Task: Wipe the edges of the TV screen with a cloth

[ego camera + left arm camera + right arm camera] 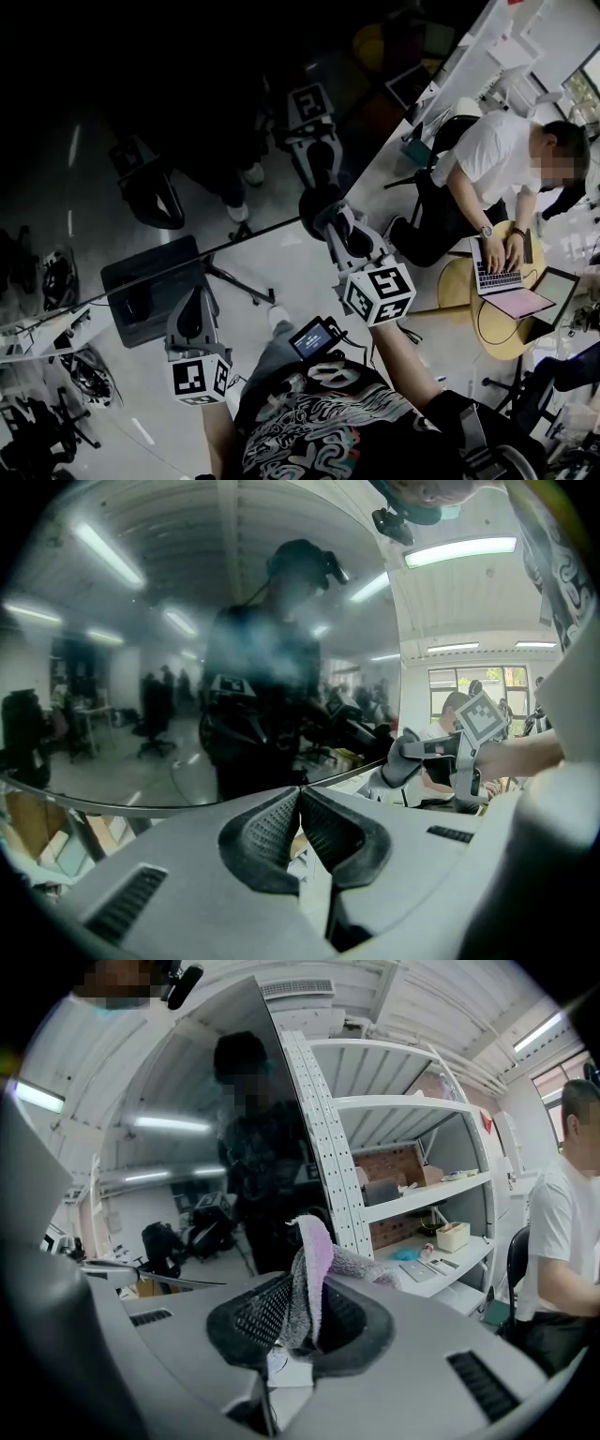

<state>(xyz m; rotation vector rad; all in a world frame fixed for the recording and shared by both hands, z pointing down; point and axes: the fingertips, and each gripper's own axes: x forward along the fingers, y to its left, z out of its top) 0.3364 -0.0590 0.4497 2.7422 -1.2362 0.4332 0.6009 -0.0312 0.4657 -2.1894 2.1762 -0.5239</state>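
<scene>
TV screen [187, 112] fills the upper left of the head view as a large dark, glossy panel. Its lower edge runs on a slant across the picture and meets the side edge at a corner near the middle. The cloth [312, 1269], a grey and pink scrap, is held up at that corner. It is pinched between the pads of the right gripper [305, 1314], which are closed on its folded middle so that a loose tuft stands up beyond the tips. That tuft looks meant to be the part that rubs along the frame while the hard pads stay off the glass. In the right gripper view the side edge of the screen rises just ahead of the tuft, so the wipe seems to be at or near the corner, though contact itself cannot be made out. The left gripper [300, 799] hangs lower down, near the bottom edge, with its pads pressed together and nothing between them. It looks to be waiting out of the way, not steadying the panel. Off to the right, well apart from the screen, a seated person [497, 169] types on a laptop [502, 272] at a round table [487, 333], and white shelves [403, 1157] stand beyond the screen's side edge.
</scene>
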